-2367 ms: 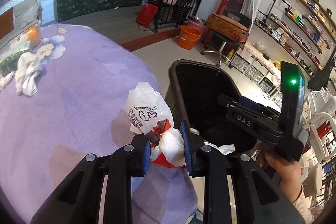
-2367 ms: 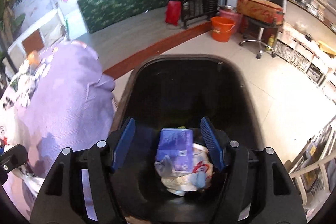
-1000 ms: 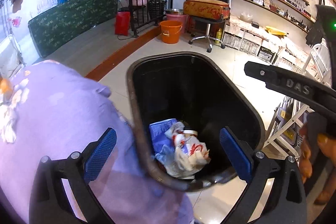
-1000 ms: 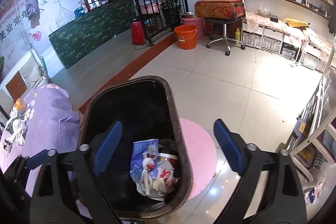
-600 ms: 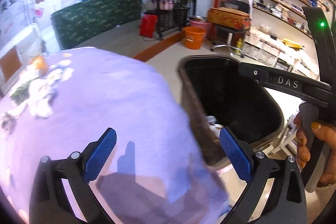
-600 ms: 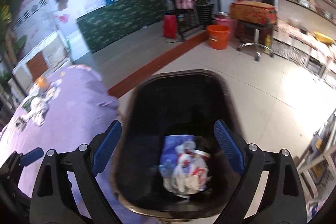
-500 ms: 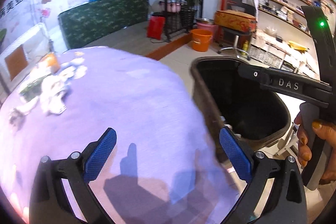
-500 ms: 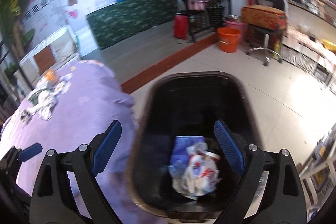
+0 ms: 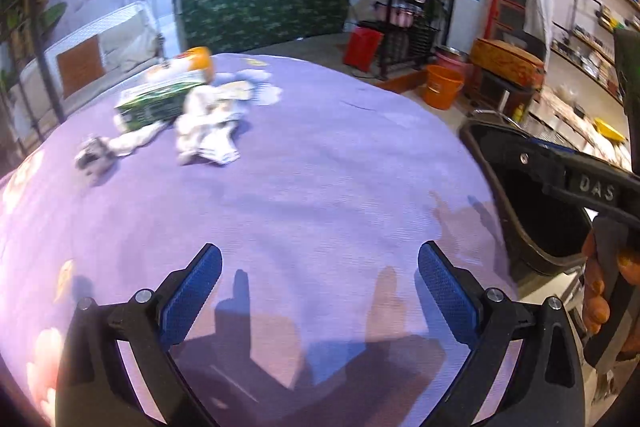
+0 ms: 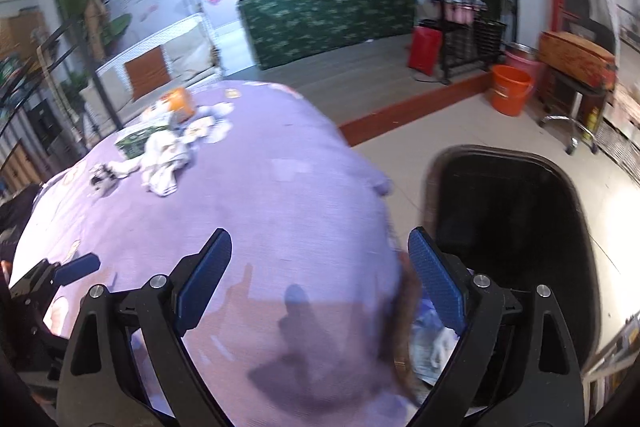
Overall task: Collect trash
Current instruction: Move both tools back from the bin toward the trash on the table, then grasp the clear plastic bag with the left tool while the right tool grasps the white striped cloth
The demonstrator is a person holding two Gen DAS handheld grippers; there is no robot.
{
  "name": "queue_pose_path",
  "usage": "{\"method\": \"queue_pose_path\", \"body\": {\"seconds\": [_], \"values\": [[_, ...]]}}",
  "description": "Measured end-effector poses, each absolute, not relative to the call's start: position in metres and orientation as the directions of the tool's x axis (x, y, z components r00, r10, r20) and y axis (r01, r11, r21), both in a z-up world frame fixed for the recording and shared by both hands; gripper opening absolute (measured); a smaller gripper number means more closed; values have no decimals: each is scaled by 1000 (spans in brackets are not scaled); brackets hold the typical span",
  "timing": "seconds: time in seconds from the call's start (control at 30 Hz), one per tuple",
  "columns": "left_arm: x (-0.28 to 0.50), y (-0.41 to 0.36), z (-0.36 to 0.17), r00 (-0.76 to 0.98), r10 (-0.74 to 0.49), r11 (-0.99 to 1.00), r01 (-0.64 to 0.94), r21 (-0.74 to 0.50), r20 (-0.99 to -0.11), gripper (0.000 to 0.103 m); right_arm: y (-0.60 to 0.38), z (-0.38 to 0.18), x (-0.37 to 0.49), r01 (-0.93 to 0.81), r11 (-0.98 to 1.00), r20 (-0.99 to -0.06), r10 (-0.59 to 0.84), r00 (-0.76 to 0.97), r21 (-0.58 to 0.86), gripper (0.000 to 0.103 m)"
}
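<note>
Matt woven purple tablecloth (image 9: 320, 187), crumpled white paper (image 9: 208, 131), smooth dark plastic bin (image 10: 508, 211)

Left wrist view: I look down from close above the purple tablecloth (image 9: 320, 187), facing the far wall, black bin (image 9: 532, 227) at right edge | Right wrist view: I sit higher and further right, bin (image 10: 512, 211) at lower right | Shared: cloth, bin, crumpled trash pile (image 9: 204, 131) (image 10: 162, 163) upper left.
</note>
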State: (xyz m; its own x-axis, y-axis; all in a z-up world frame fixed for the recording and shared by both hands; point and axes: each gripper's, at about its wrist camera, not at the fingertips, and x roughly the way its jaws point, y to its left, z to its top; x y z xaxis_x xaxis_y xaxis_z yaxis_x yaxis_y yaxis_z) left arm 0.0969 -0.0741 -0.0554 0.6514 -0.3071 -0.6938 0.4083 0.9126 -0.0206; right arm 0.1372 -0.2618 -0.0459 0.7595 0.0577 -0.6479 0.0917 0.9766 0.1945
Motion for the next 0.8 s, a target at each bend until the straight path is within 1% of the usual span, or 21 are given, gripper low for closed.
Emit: {"method": "queue_pose_path", "body": {"seconds": [0.2, 0.3, 0.37, 0.5, 0.63, 0.8], "values": [[111, -29, -58, 664, -244, 946, 323, -23, -706, 97, -215, -50, 168, -82, 978, -679, 194, 708, 194, 89], [121, -4, -57, 668, -219, 961, 275, -38, -711, 94, -198, -52, 183, -127, 971, -691, 232, 685, 201, 89], [129, 12, -56, 672, -200, 971, 236, -49, -713, 92, -187, -51, 191, -152, 970, -693, 243, 678, 191, 89], [149, 46, -54, 671, -169, 984, 151, -90, -722, 83, -169, -51, 208, -179, 965, -704, 260, 661, 190, 89], [171, 68, -47, 692, -128, 992, 99, -82, -711, 83, -148, -54, 229, -196, 963, -716, 270, 644, 187, 89], [203, 94, -43, 702, -89, 995, 37, -88, -707, 81, -118, -58, 262, -242, 960, -728, 265, 632, 139, 83]]}}
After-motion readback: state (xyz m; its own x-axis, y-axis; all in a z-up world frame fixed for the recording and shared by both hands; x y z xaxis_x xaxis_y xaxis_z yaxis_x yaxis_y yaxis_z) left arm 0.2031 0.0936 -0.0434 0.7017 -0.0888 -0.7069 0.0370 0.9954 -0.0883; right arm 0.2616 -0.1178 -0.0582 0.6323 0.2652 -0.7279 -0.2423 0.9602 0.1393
